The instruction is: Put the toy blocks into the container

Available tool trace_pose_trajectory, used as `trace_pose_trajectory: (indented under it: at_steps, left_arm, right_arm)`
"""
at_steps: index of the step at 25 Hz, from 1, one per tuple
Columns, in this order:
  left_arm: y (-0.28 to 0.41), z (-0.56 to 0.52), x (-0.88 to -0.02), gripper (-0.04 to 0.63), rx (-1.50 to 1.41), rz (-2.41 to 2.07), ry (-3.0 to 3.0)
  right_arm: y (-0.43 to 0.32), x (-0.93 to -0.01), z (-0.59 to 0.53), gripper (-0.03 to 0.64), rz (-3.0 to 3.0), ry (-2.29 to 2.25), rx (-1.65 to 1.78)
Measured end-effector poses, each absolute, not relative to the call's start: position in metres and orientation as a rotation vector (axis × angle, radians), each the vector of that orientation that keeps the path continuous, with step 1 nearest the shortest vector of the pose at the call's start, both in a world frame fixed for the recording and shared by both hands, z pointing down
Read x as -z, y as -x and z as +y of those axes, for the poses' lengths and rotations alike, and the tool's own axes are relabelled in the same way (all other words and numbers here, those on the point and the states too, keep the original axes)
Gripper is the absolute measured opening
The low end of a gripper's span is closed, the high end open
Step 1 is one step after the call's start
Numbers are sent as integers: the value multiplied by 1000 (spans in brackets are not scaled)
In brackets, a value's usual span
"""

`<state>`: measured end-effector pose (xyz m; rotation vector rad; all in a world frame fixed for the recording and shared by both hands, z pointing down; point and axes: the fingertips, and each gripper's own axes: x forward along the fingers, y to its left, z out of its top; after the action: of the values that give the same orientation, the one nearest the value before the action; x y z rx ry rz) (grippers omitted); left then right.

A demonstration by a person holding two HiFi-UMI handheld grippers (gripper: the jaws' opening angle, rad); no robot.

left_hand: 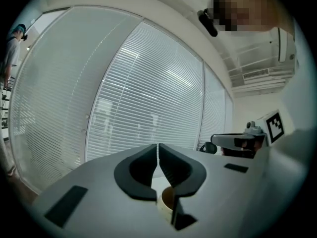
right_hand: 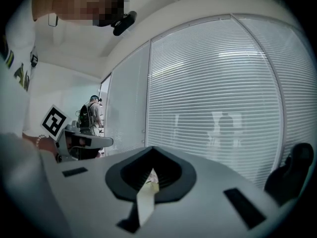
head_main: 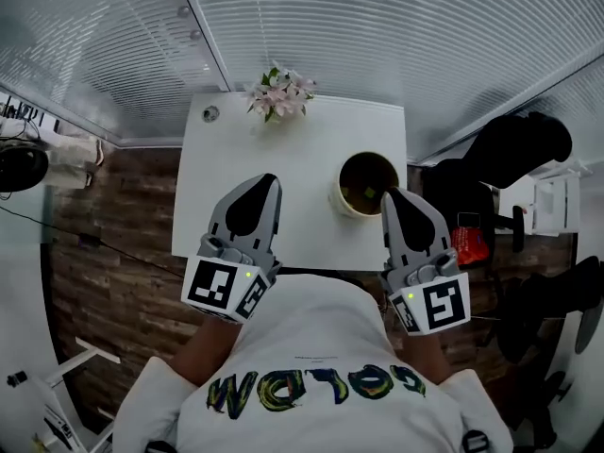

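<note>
The left gripper (left_hand: 158,146) has its jaws pressed together with nothing between them, and the right gripper (right_hand: 151,150) also shows its jaws met at the tips and empty. In the head view both point roughly level over the near edge of the worktop (head_main: 302,149), close to the person's body. The container (head_main: 337,197) stands on the worktop just beyond the right gripper's tip, and a greenish block (head_main: 371,193) lies inside it. No block shows loose on the worktop, only flowers (head_main: 280,92) at the far edge. So the filling looks finished, and what remains is a clean withdrawal: keep both jaws closed, hold the right gripper high enough that it cannot clip the container's rim, move away from the container and not across it, and glance over the worktop for any stray block before resting
</note>
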<state>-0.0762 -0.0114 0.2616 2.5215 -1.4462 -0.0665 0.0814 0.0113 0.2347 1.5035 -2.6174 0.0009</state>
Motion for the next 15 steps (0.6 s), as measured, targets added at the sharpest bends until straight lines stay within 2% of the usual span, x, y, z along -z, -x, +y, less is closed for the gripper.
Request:
trace_pose_trajectory:
  at_steps: [15]
  left_arm:
    - [82, 8, -240, 23, 67, -1462, -2571]
  right_arm:
    - [-59, -220, 28, 6, -2648, -1440, 37]
